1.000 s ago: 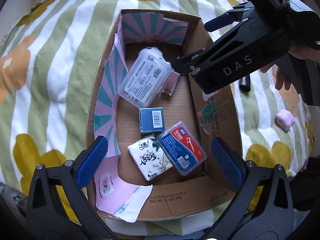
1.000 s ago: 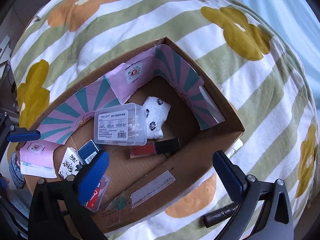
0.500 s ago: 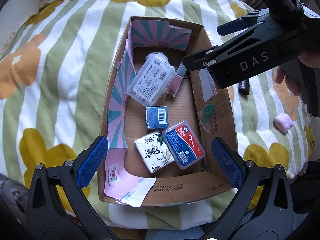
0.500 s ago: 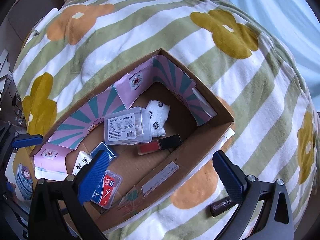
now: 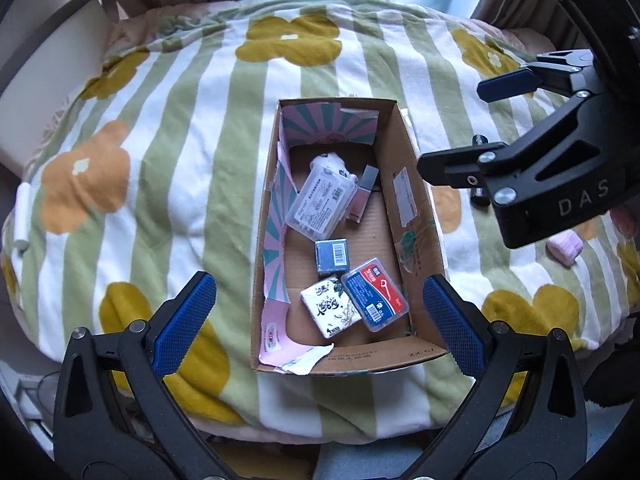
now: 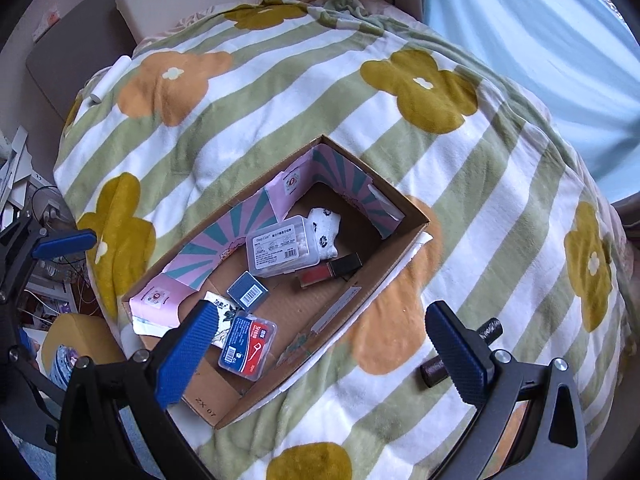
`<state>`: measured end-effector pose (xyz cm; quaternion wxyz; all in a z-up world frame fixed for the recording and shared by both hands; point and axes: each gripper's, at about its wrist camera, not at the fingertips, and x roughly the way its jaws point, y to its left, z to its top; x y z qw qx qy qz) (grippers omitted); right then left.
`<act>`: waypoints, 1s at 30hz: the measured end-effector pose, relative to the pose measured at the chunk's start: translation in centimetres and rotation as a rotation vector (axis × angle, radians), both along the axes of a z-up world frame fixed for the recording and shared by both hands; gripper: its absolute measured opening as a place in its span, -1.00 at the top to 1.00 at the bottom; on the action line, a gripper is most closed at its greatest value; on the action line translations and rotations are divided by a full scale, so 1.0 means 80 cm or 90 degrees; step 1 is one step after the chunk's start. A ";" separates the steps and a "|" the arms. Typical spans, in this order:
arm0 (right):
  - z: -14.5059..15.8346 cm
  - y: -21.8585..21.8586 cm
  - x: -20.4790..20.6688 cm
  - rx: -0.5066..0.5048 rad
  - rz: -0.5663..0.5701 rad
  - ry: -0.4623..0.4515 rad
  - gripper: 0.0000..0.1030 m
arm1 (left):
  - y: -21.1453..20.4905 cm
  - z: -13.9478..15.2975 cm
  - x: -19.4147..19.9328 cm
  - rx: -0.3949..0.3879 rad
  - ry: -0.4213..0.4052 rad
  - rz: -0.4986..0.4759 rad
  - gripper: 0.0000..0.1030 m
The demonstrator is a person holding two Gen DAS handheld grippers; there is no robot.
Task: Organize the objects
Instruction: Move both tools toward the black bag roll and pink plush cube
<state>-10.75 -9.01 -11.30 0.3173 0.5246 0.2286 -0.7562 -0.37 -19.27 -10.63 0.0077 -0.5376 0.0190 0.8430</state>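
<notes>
An open cardboard box (image 5: pixel 418 216) (image 6: pixel 320 332) lies on a striped flower blanket. It holds a clear cotton-swab case (image 5: pixel 322 206) (image 6: pixel 282 250), a white spotted sock (image 6: pixel 326 230), a red lip gloss (image 5: pixel 362 198) (image 6: pixel 330 270), a small blue carton (image 5: pixel 331 255) (image 6: pixel 247 292), a tissue pack (image 5: pixel 330 310) and a blue-red floss case (image 5: pixel 376 294) (image 6: pixel 248 344). My left gripper (image 5: pixel 318 320) hangs open, high above the box's near end. My right gripper (image 6: pixel 322 356) (image 5: pixel 476 126) is open too, above the box's right side, holding nothing.
On the blanket right of the box lie a dark tube (image 6: pixel 460 354) (image 5: pixel 480 196) and a pink soft item (image 5: pixel 566 246). A white roll (image 6: pixel 106 80) sits at the blanket's far left edge. A cushion (image 6: pixel 192 4) and cluttered floor border the bed.
Both grippers have risen and drawn back from the box, so more blanket shows around it. Both stay open, and the box contents have not moved.
</notes>
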 end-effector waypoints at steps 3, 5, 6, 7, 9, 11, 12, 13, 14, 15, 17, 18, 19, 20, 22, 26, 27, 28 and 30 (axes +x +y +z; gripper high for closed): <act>0.018 0.017 0.014 -0.014 -0.026 0.005 -0.99 | 0.003 0.019 0.002 -0.002 0.015 -0.005 -0.99; 0.029 0.031 0.023 -0.021 -0.046 0.010 -0.99 | 0.007 0.029 0.002 0.005 0.024 -0.008 -0.99; 0.034 0.038 0.028 -0.024 -0.057 0.012 -0.99 | 0.009 0.034 0.003 0.008 0.028 -0.010 -0.99; 0.039 0.047 0.033 -0.027 -0.069 0.015 -0.99 | 0.011 0.037 0.003 0.012 0.031 -0.012 -0.99; 0.047 0.066 0.040 -0.029 -0.096 0.027 -0.99 | 0.019 0.045 0.002 0.022 0.039 -0.018 -0.99; 0.055 0.088 0.048 -0.033 -0.127 0.037 -0.99 | 0.031 0.050 0.000 0.029 0.044 -0.028 -0.99; 0.059 0.099 0.050 -0.037 -0.141 0.040 -0.99 | 0.039 0.053 0.000 0.029 0.046 -0.034 -0.99; 0.062 0.111 0.054 -0.040 -0.159 0.047 -0.99 | 0.046 0.055 -0.002 0.029 0.048 -0.042 -0.99; 0.065 0.123 0.057 -0.041 -0.176 0.054 -0.99 | 0.054 0.057 -0.003 0.029 0.050 -0.050 -0.99; 0.069 0.136 0.060 -0.043 -0.194 0.061 -0.99 | 0.062 0.059 -0.004 0.029 0.051 -0.059 -0.99; 0.074 0.162 0.066 -0.044 -0.229 0.070 -0.99 | 0.079 0.062 -0.005 0.027 0.056 -0.077 -0.99; 0.075 0.175 0.069 -0.045 -0.247 0.074 -0.99 | 0.088 0.064 -0.006 0.028 0.059 -0.086 -0.99; 0.077 0.188 0.072 -0.046 -0.264 0.077 -0.99 | 0.096 0.065 -0.006 0.029 0.062 -0.096 -0.99; 0.078 0.201 0.074 -0.048 -0.279 0.078 -0.99 | 0.105 0.066 -0.007 0.030 0.064 -0.105 -0.99; 0.079 0.228 0.080 -0.052 -0.313 0.079 -0.99 | 0.122 0.068 -0.009 0.031 0.068 -0.121 -0.99; 0.079 0.271 0.091 -0.039 -0.359 0.093 -0.99 | 0.155 0.071 -0.016 0.034 0.074 -0.150 -0.99; 0.078 0.280 0.093 -0.038 -0.367 0.095 -0.99 | 0.161 0.071 -0.017 0.035 0.075 -0.155 -0.99; 0.079 0.289 0.095 -0.037 -0.375 0.097 -0.99 | 0.168 0.072 -0.019 0.036 0.076 -0.160 -0.99; 0.079 0.304 0.099 -0.034 -0.389 0.100 -0.99 | 0.181 0.074 -0.022 0.040 0.076 -0.171 -0.99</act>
